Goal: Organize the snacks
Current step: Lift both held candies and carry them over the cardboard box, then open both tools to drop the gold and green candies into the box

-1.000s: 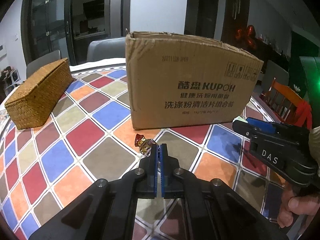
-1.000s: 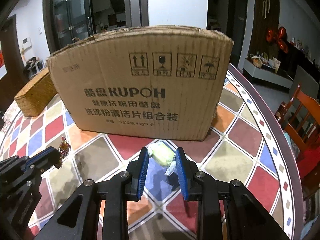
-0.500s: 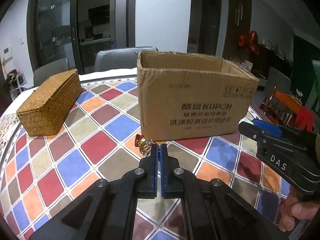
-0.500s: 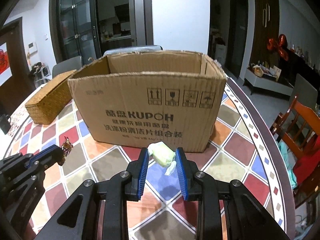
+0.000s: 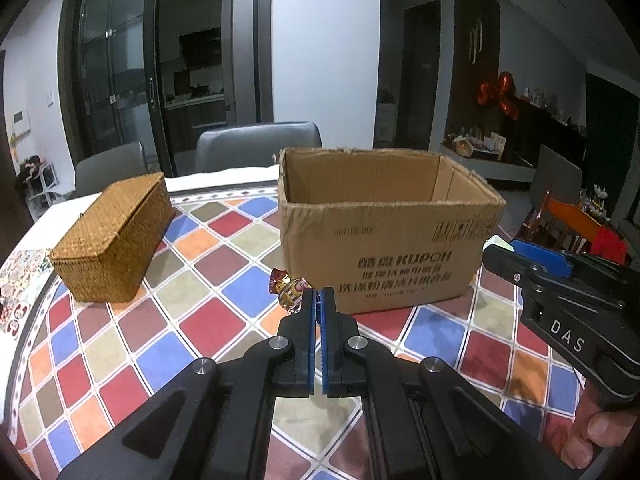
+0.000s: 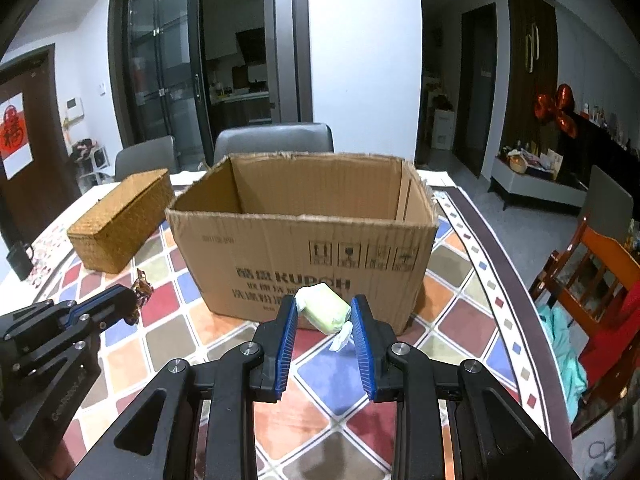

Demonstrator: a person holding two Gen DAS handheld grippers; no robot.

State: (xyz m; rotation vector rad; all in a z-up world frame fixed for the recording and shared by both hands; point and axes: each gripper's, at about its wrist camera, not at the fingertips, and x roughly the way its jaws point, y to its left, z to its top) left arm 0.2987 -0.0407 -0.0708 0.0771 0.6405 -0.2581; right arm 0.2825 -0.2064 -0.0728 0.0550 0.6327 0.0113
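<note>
Gripping, left claw (image 5: 319, 300): clamped on foil-wrapped candy (image 5: 289, 290), raised above counter (image 5: 208, 320).
Gripping, right claw (image 6: 325, 312): narrowly parted, pinching green-wrapped sweet (image 6: 325, 309).
Location: both before open cardboard box (image 6: 304, 248).

Gold-red wrapped candy (image 5: 289, 291) pinched aloft, pale green wrapped snack (image 6: 325, 309) likewise, before open cardboard box (image 6: 304, 236)

Brown cardboard box (image 6: 304, 248) on a multicoloured diamond-checked tablecloth (image 6: 332, 380).
</note>
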